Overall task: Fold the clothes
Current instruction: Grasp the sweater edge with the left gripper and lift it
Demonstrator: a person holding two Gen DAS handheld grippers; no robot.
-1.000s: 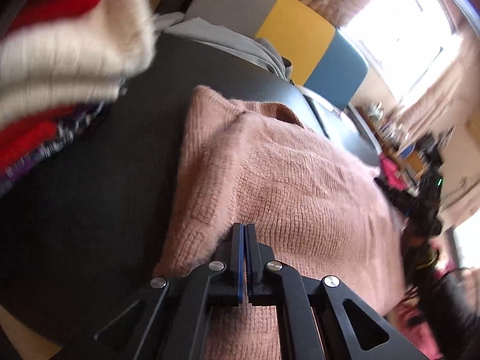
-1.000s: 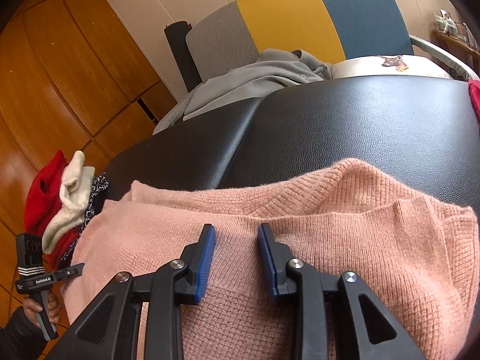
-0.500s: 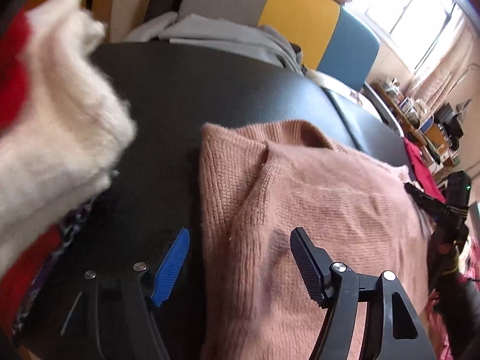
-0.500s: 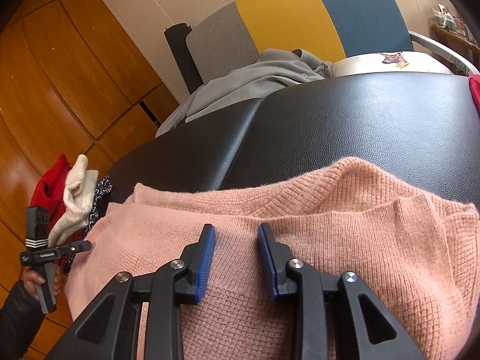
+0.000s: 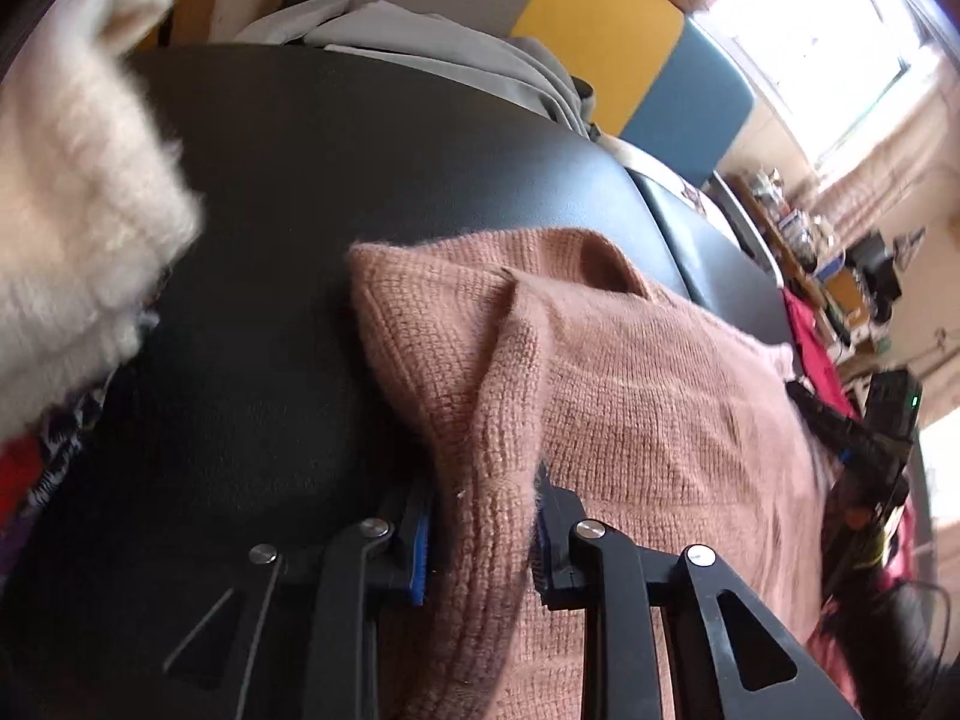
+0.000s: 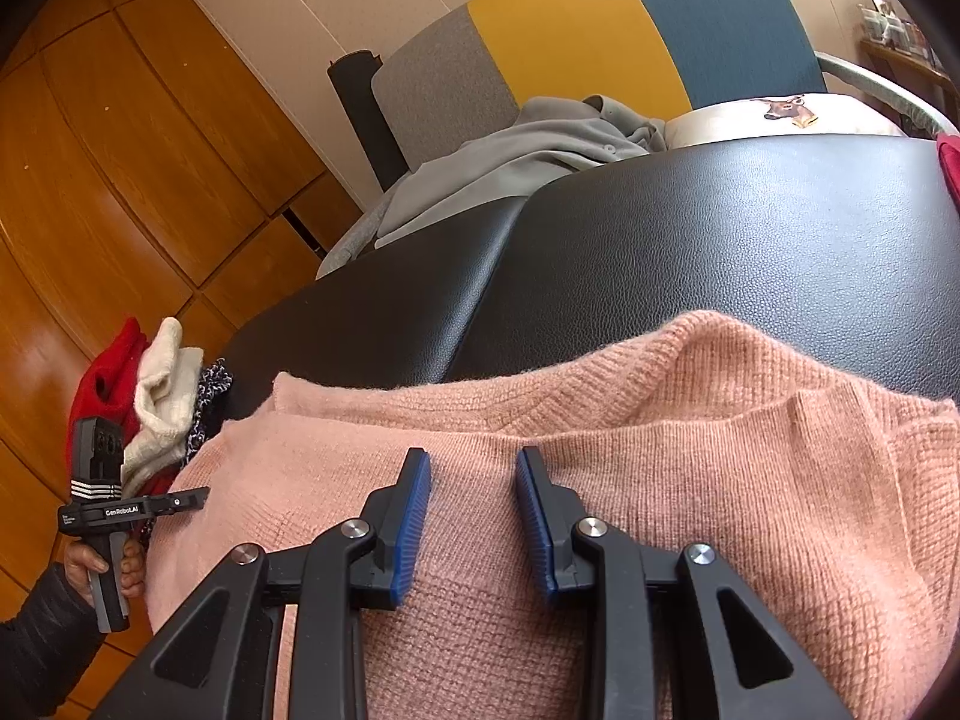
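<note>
A pink knitted sweater lies partly folded on a black padded table. My left gripper has its jaws around the sweater's left folded edge, with cloth filling the gap between them. In the right wrist view the sweater spreads below my right gripper, which is open with its blue pads just above the knit. The left gripper also shows in the right wrist view at the sweater's left edge, held by a hand.
A stack of folded clothes, white and red, sits at the table's left end; it looms white in the left wrist view. A grey garment lies on a grey, yellow and blue chair behind the table. Wooden cabinets stand left.
My left gripper was shut over the sweater, then opened wide at its left edge, and now has closed in around that edge. My right gripper has stayed open in place.
</note>
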